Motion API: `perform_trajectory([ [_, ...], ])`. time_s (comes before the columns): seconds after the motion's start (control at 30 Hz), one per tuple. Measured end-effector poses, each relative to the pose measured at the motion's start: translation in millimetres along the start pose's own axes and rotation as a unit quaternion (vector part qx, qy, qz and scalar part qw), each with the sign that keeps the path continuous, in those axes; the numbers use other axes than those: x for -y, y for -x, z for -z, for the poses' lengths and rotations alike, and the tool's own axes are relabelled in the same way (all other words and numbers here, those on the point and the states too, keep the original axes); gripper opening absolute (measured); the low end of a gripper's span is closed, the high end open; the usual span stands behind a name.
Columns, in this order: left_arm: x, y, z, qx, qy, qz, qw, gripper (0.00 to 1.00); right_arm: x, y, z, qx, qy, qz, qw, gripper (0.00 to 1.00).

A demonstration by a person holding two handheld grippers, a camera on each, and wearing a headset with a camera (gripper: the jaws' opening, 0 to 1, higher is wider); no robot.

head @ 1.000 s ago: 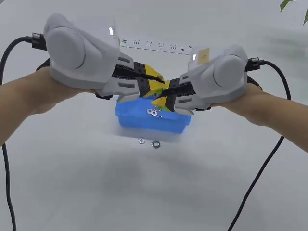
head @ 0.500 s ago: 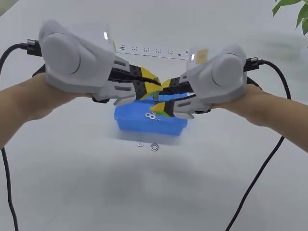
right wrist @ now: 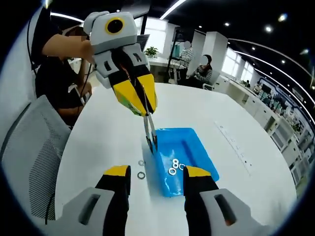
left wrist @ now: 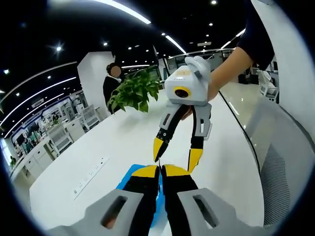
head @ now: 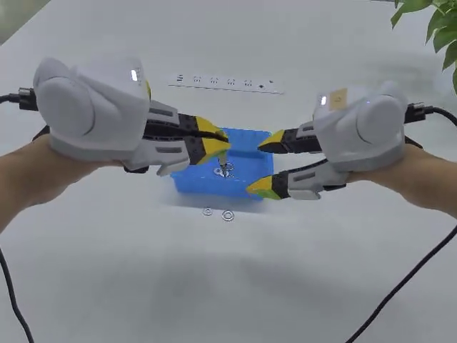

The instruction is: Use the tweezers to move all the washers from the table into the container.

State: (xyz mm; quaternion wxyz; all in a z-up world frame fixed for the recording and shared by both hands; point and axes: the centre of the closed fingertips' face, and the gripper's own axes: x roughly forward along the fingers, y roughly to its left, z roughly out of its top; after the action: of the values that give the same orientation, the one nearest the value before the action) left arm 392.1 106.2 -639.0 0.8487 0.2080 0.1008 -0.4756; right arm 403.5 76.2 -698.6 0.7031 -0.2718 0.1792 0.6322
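Observation:
My left gripper (head: 220, 145) hovers over the blue container (head: 251, 146), shut on thin metal tweezers (head: 224, 164) that hang tips-down into it. In the right gripper view the tweezers (right wrist: 149, 130) point down from the left gripper (right wrist: 142, 105) to the container's (right wrist: 189, 145) near edge. Several washers (head: 225, 171) lie inside the container. Two washers (head: 228, 215) rest on the table just in front of it. My right gripper (head: 263, 166) stands open to the right of the tweezers, holding nothing; its jaws face the left gripper (left wrist: 160, 169).
A white power strip (head: 221, 82) lies on the table beyond the container. Plant leaves (head: 428, 21) reach in at the far right corner. Black cables trail from both grippers. People sit at desks in the background of the right gripper view.
The right gripper has pulled back to the right, away from the left gripper, and its jaws now stand apart. The tweezers stay in the left gripper.

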Motion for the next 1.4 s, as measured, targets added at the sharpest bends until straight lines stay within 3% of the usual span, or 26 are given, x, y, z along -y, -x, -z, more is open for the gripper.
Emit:
perform_trajectory([
  [0.33, 26.2, -3.4, 13.7, -0.004, 0.004, 0.005, 1.0, 0.06, -17.5, 13.6, 28.5, -0.014, -0.024, 0.002, 0.9996, 0.54],
  [0.53, 42.2, -10.3, 24.9, -0.008, -0.001, 0.019, 0.9998, 0.06, -32.1, 14.4, 40.6, -0.02, -0.033, -0.012, 0.9992, 0.61],
  [0.77, 51.5, -16.9, 39.2, -0.013, 0.012, 0.028, 0.9995, 0.06, -45.4, 14.2, 56.0, -0.027, -0.045, -0.026, 0.9983, 0.71],
  [1.0, 49.8, -19.4, 47.4, -0.007, 0.032, 0.018, 0.9993, 0.06, -58.6, 10.2, 53.7, 0.002, -0.078, -0.054, 0.9955, 0.89],
  [1.27, 39.0, -26.6, 57.9, -0.018, 0.032, 0.021, 0.9991, 0.06, -65.2, 0.1, 56.6, 0.004, -0.09, -0.063, 0.9939, 0.92],
  [1.4, 33.9, -28.1, 56.7, -0.013, 0.036, 0.02, 0.9991, 0.06, -64.1, -1.7, 58.6, 0.003, -0.097, -0.066, 0.9931, 0.92],
])
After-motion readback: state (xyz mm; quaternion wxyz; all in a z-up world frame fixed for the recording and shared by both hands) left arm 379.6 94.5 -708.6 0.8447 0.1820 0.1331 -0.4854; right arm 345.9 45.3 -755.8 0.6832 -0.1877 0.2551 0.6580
